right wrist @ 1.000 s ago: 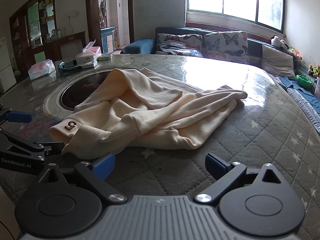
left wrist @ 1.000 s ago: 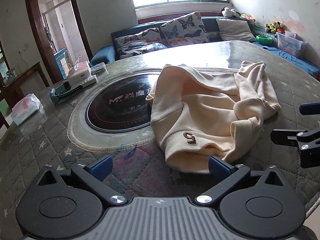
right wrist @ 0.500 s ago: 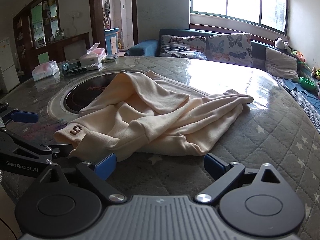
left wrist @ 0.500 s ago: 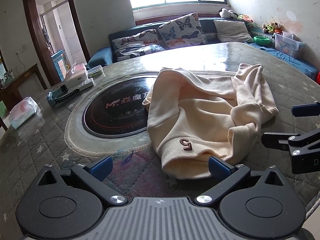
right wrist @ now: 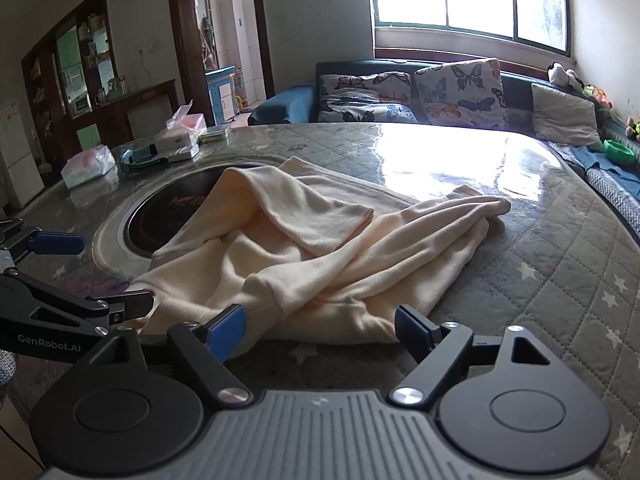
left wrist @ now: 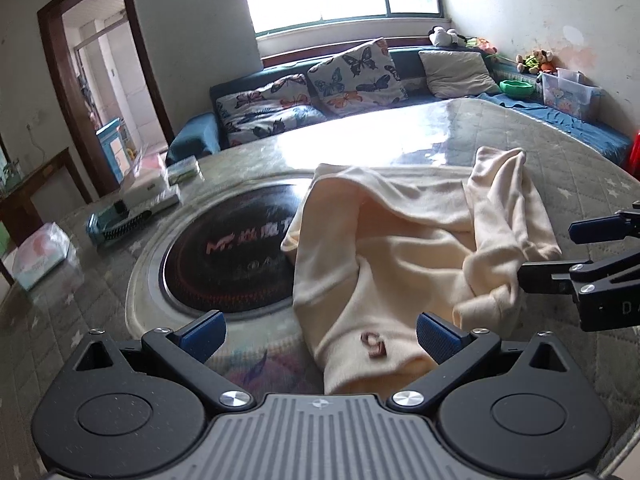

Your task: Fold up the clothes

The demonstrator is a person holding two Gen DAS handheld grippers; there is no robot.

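Quilted surface (right wrist: 560, 280) fills both views, round black cooktop (left wrist: 224, 260) left of centre. Cream sweatshirt (left wrist: 400, 260) crumpled mid-frame, part over the cooktop. Left hand-held gripper (left wrist: 320, 334) spread, "5" hem between the jaws, unpinched. Right hand-held gripper (right wrist: 320, 330) closing around the near hem, pads not yet pressing.

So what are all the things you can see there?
garment: one, cream, crumpled on the table
table: one, grey quilted cover with stars
round plate: one, black, set in the table, partly under the garment
tissue pack: one, white and pink, far left table edge
butterfly cushions: two, on the blue sofa
left tongs: open, garment hem between them
right tongs: closing, garment edge between them
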